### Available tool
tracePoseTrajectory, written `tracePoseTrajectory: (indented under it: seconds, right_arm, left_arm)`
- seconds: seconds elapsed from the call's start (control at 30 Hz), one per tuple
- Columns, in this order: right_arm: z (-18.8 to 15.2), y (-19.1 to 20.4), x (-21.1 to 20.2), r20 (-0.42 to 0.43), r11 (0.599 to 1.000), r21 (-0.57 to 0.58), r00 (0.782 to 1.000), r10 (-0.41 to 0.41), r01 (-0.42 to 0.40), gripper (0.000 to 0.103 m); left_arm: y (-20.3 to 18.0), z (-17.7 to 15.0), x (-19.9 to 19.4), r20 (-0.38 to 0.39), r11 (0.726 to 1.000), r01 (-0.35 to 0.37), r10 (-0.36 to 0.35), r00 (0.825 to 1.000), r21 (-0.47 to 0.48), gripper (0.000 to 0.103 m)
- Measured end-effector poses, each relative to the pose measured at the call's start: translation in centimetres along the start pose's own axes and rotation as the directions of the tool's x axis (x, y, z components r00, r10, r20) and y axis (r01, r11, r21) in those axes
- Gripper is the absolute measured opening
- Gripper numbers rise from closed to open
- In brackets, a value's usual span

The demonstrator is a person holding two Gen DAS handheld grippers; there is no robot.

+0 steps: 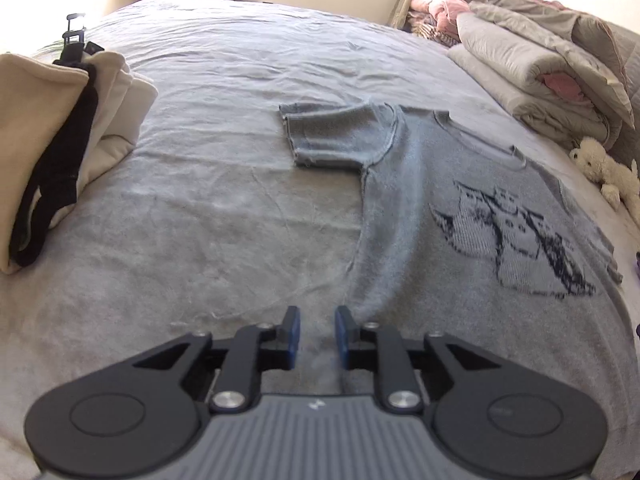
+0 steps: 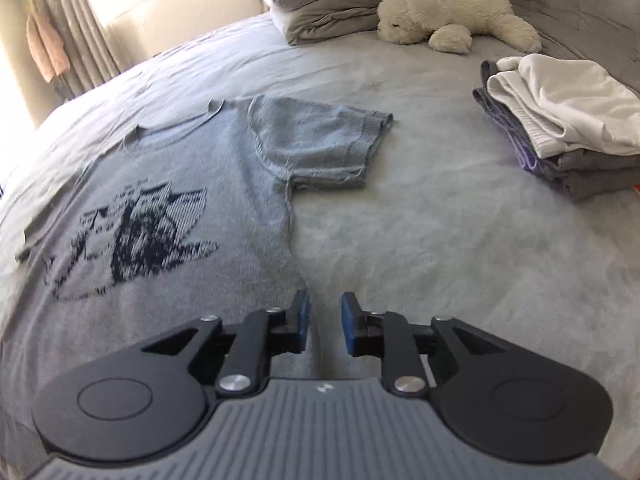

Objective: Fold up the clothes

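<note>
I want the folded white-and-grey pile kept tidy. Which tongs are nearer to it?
Right. The right tongs are at the t-shirt's bottom edge with the folded pile ahead to their right. The left tongs are at the shirt's opposite side; the pile is out of their view.

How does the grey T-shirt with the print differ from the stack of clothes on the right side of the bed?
The T-shirt lies spread flat, sleeves out, unfolded; the stack of clothes is folded and piled. The T-shirt is a single blue-grey garment with a dark print; the stack holds white pieces over dark grey ones. Both rest on the bedspread.
</note>
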State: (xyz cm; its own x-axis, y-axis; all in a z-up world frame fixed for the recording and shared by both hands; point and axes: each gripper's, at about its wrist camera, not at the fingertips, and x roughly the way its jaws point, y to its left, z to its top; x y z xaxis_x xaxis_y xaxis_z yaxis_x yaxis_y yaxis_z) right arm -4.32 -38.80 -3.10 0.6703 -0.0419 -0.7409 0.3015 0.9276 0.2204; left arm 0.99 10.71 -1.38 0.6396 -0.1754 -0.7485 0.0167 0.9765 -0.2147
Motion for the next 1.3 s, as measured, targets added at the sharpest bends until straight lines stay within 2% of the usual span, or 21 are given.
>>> tracePoseTrajectory:
  seconds: [0.07, 0.17, 0.23, 0.3, 0.37, 0.43, 0.5, 0.53, 0.6, 0.67, 0.73, 0.8, 0.83, 0.87, 0.9, 0.93, 1.0, 1.1, 1.23, 1.3]
  right_arm:
    - [1.9, -0.4, 0.9, -0.004, 0.998, 0.057, 1.0, 0.006, -0.006, 0.028]
    - [4.8, -1.2, 4.0, -0.061, 0.987, 0.152, 0.996, 0.069, -0.059, 0.028]
    - [6.1, -1.7, 6.3, -0.081, 0.973, 0.223, 0.994, 0.072, -0.053, 0.028]
    - [6.5, -2.3, 8.0, -0.083, 0.959, 0.281, 0.994, 0.068, -0.042, 0.029]
    - [6.5, -2.1, 8.5, -0.052, 0.962, 0.268, 0.997, 0.062, -0.046, 0.028]
    - [6.6, -2.0, 8.6, -0.028, 0.969, 0.242, 0.998, 0.057, -0.049, 0.026]
    - [7.0, -2.3, 8.7, -0.01, 0.963, 0.261, 0.997, 0.071, -0.066, 0.025]
    - [7.1, -2.6, 8.8, 0.001, 0.957, 0.278, 0.997, 0.082, -0.079, 0.025]
    - [7.2, -3.9, 8.6, 0.043, 0.919, 0.372, 0.991, 0.124, -0.131, 0.027]
    - [7.2, -4.6, 8.6, 0.056, 0.886, 0.432, 0.986, 0.158, -0.166, 0.046]
    - [7.2, -4.9, 8.7, 0.061, 0.865, 0.464, 0.982, 0.181, -0.189, 0.047]
    - [7.4, -4.5, 9.0, 0.056, 0.872, 0.454, 0.982, 0.179, -0.185, 0.047]
    - [7.5, -4.0, 9.2, 0.051, 0.885, 0.435, 0.986, 0.158, -0.164, 0.044]
    - [7.6, -3.4, 9.3, 0.041, 0.909, 0.398, 0.992, 0.119, -0.125, 0.017]
    - [7.8, -2.7, 9.3, 0.036, 0.934, 0.349, 0.997, 0.07, -0.078, 0.004]
    - [7.9, -2.3, 9.2, 0.047, 0.95, 0.311, 0.999, 0.027, -0.04, 0.006]
    - [8.1, -1.8, 7.9, 0.125, 0.964, 0.264, 0.991, -0.049, 0.015, 0.006]
    - [8.4, -1.4, 6.3, 0.214, 0.972, 0.229, 0.972, -0.102, 0.052, 0.005]
    - [7.8, -0.4, 8.0, 0.166, 0.967, 0.141, 0.958, -0.234, 0.212, 0.005]
    - [7.6, -0.6, 8.5, 0.16, 0.965, 0.143, 0.957, -0.241, 0.219, 0.005]
  left_arm:
    - [-0.4, 1.5, 0.3, 0.013, 1.0, 0.018, -0.017, 1.0, -0.006, 0.032]
    - [-1.9, 3.9, 2.1, 0.02, 0.999, 0.029, -0.03, 0.999, 0.026, 0.047]
    - [-2.4, 5.1, 4.4, 0.018, 1.0, 0.003, -0.003, 1.0, 0.022, 0.047]
    - [-2.5, 5.6, 6.8, -0.005, 1.0, 0.024, -0.024, 1.0, -0.005, 0.047]
    - [-2.5, 5.6, 8.6, -0.011, 0.999, 0.039, -0.039, 0.999, -0.011, 0.047]
    - [-2.9, 5.1, 9.6, 0.029, 0.999, 0.008, -0.009, 1.0, 0.046, 0.039]
    - [-3.1, 5.2, 9.6, 0.049, 0.996, 0.005, -0.009, 0.999, 0.093, 0.011]
    - [-3.0, 5.4, 9.6, 0.052, 0.995, 0.013, -0.018, 0.999, 0.101, 0.005]
    - [-2.5, 5.6, 9.4, 0.055, 0.996, -0.009, 0.004, 0.998, 0.09, 0.001]
    - [-2.0, 5.8, 9.3, 0.059, 0.996, -0.03, 0.025, 0.998, 0.08, 0.0]
    - [-1.4, 6.0, 9.3, 0.056, 0.998, -0.022, 0.019, 0.998, 0.053, 0.0]
    - [-0.7, 6.2, 9.3, 0.05, 1.0, 0.006, -0.007, 0.999, 0.016, 0.0]
    - [-0.7, 6.2, 9.2, 0.051, 1.0, 0.018, -0.018, 0.999, 0.014, 0.0]
    - [-0.8, 6.2, 9.3, 0.05, 1.0, 0.02, -0.021, 0.999, 0.015, 0.0]
    - [-0.9, 6.1, 9.3, 0.049, 1.0, 0.021, -0.022, 0.999, 0.017, 0.001]
    - [-1.0, 6.1, 9.4, 0.047, 1.0, 0.016, -0.017, 0.999, 0.022, 0.001]
    - [-1.0, 5.9, 9.5, 0.046, 1.0, 0.009, -0.01, 0.999, 0.026, 0.002]
    - [-0.9, 6.0, 9.4, 0.049, 1.0, 0.009, -0.01, 0.999, 0.018, 0.002]
    - [-0.9, 5.9, 9.5, 0.048, 1.0, 0.001, -0.002, 0.999, 0.029, 0.002]
    - [-0.7, 6.0, 9.4, 0.048, 1.0, 0.0, -0.001, 0.999, 0.025, 0.002]
